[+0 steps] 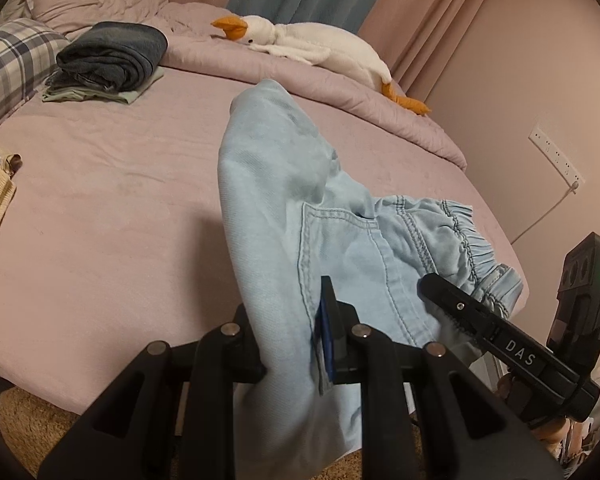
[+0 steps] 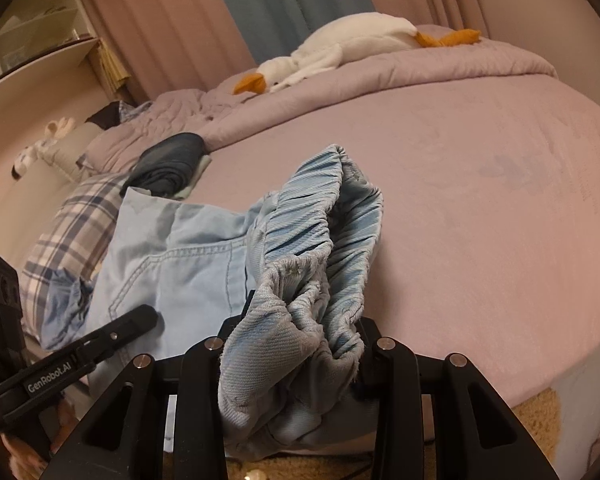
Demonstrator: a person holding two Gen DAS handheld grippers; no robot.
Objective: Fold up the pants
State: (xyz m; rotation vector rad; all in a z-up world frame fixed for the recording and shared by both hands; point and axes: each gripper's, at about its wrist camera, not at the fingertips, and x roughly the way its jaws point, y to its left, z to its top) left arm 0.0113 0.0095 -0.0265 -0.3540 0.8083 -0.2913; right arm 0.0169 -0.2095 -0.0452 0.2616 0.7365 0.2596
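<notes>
Markings: "DAS" on right gripper (image 1: 440,292); "GenRobot.AI" on left gripper (image 2: 148,316).
Pants (image 1: 284,208): light-blue denim, over bed (image 1: 100,184) edge, leg running toward plush goose (image 1: 320,44).
Left gripper: clamped on pants fabric.
Right gripper: clamped on elastic waistband (image 2: 324,240).

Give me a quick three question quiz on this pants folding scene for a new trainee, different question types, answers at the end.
1. True or false: both grippers, left gripper and right gripper, are shut on the light blue pants.
2. Which part does the right gripper pinch? A) a leg hem B) the elastic waistband C) a pocket
3. Fill in: the white plush toy on the bed is a ____.

Key: 1 true. 2 B. 3 goose.
</notes>
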